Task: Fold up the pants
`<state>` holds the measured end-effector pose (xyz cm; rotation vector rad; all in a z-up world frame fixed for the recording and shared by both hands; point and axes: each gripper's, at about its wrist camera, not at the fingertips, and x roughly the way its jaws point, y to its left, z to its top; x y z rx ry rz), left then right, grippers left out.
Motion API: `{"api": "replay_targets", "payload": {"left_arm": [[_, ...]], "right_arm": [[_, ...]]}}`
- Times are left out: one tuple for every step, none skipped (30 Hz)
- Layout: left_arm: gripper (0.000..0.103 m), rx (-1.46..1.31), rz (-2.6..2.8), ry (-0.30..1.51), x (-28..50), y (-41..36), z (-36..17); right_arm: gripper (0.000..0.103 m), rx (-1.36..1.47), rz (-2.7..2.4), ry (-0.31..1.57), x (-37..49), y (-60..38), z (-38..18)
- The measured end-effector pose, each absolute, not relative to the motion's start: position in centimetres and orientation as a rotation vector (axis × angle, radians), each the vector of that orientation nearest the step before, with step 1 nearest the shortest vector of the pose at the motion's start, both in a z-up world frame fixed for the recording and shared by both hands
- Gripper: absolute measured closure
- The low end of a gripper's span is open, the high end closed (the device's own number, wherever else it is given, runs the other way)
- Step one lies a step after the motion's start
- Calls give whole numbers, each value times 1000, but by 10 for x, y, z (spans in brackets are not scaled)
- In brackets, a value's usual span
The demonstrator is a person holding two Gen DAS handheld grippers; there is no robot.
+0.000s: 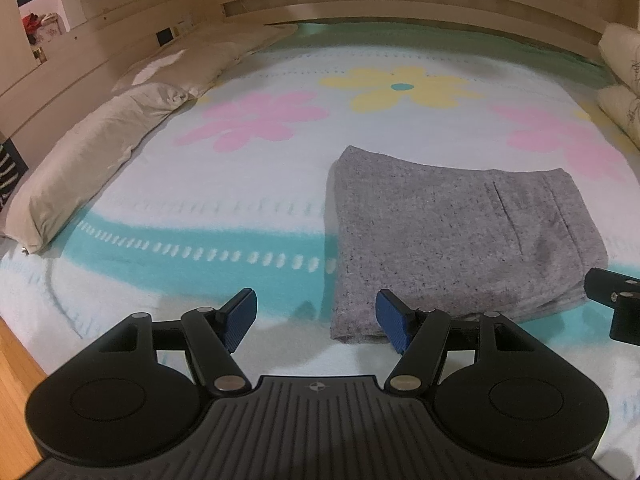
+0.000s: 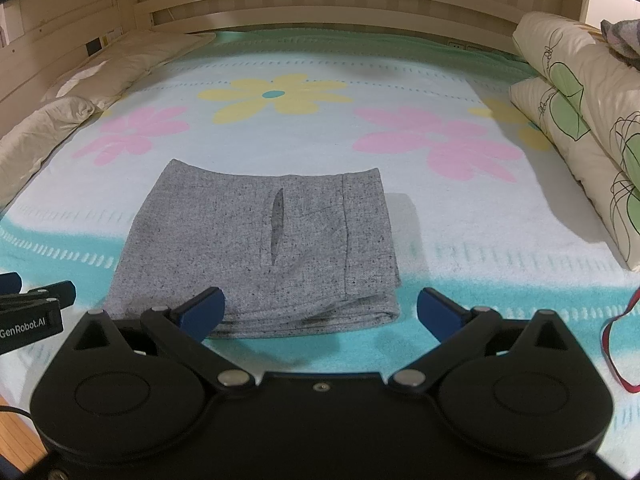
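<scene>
The grey pants [image 1: 452,236] lie folded into a compact rectangle on the flowered blanket [image 1: 240,200]; they also show in the right wrist view [image 2: 260,240] with a pocket slit on top. My left gripper [image 1: 316,320] is open and empty, just before the pants' near left corner. My right gripper [image 2: 320,312] is open and empty, just before the pants' near edge. The right gripper's side shows at the far right of the left wrist view [image 1: 616,300]; the left gripper's side shows at the left of the right wrist view [image 2: 32,304].
Beige pillows [image 1: 92,160] line the left side of the bed. Patterned pillows [image 2: 580,120] are stacked on the right. A wooden headboard [image 2: 320,4] runs along the back. A red cord [image 2: 616,344] lies at the right front. The bed's edge and wood floor [image 1: 16,392] are at lower left.
</scene>
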<state>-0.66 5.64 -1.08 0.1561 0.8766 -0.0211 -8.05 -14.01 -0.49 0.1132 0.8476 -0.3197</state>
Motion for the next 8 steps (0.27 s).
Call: {"api": "replay_targets", "payload": {"left_arm": [[38,155,-23,879,-6,56,-11],[38,153,-23,881,-6,57,-11],[38,153,-22,882,-5,57,-11],[38,154,-19,880,-6,57,-11],[38,155,-15,876,-6,57,-11],[38,156,-11,872,-6,57,-10],[38,156,-7,869,-6,57,-10],[38,156,-6,869,-6,58,-10]], "right_arm": [[1,113,-319,848,-80,-140,-5],[1,112,-319,849,-80,-140,-5],[1,112,-319,849,-81,-140,-5],[1,112,-319,849,-80,-140,-5],[1,113,-319,849,-80,-140,-5],[1,114,-319,848,-80,-140,-5],[1,115,-320,847,-81,-140,-4],[1,114,-321,847,-81,-140,-4]]}}
